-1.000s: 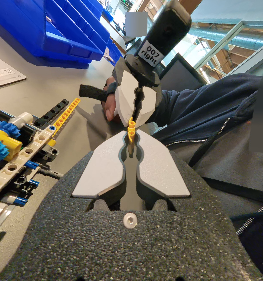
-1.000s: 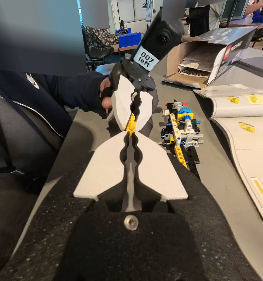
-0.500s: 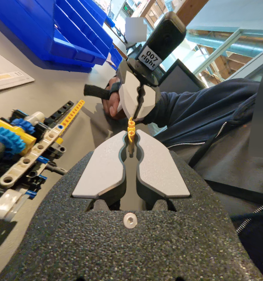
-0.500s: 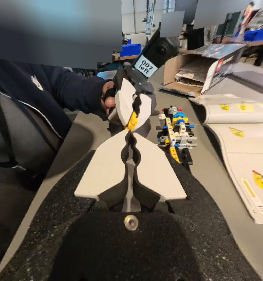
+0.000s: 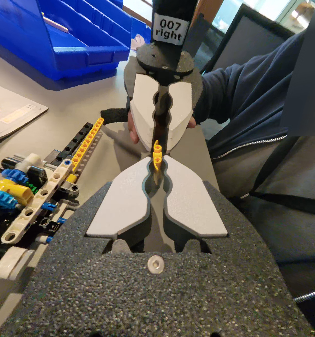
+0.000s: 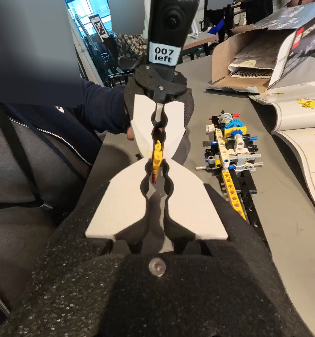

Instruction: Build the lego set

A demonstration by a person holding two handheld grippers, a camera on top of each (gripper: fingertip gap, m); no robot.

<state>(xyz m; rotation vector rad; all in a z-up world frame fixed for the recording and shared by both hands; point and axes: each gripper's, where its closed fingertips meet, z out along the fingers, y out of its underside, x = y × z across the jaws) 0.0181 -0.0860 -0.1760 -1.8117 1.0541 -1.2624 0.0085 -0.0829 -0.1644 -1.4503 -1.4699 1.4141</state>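
Note:
A small yellow lego connector (image 5: 157, 157) is held between both grippers, which meet tip to tip above the table's near edge. My left gripper (image 5: 157, 160) is shut on its lower end. My right gripper (image 6: 155, 161) is shut on the same yellow connector (image 6: 156, 156), and a dark red pin end (image 6: 154, 179) pokes out between its fingers. The right gripper (image 5: 157, 147) faces me in the left wrist view, and the left gripper (image 6: 156, 154) faces me in the right wrist view. The partly built lego model (image 5: 34, 182) lies on the grey table (image 5: 71, 102); it also shows in the right wrist view (image 6: 231, 151).
Blue parts bins (image 5: 62, 36) stand at the table's back. An open instruction booklet (image 6: 298, 118) and an open cardboard box (image 6: 253, 60) lie beyond the model. A dark monitor (image 5: 253, 40) stands behind. The person's dark jacket (image 5: 262, 127) is close beside both grippers. Less than 4 cm separates the two grippers' tips.
The two grippers have moved closer together and squared up. The yellow connector now sits deeper between the right gripper's fingers; before, only its tip touched them.

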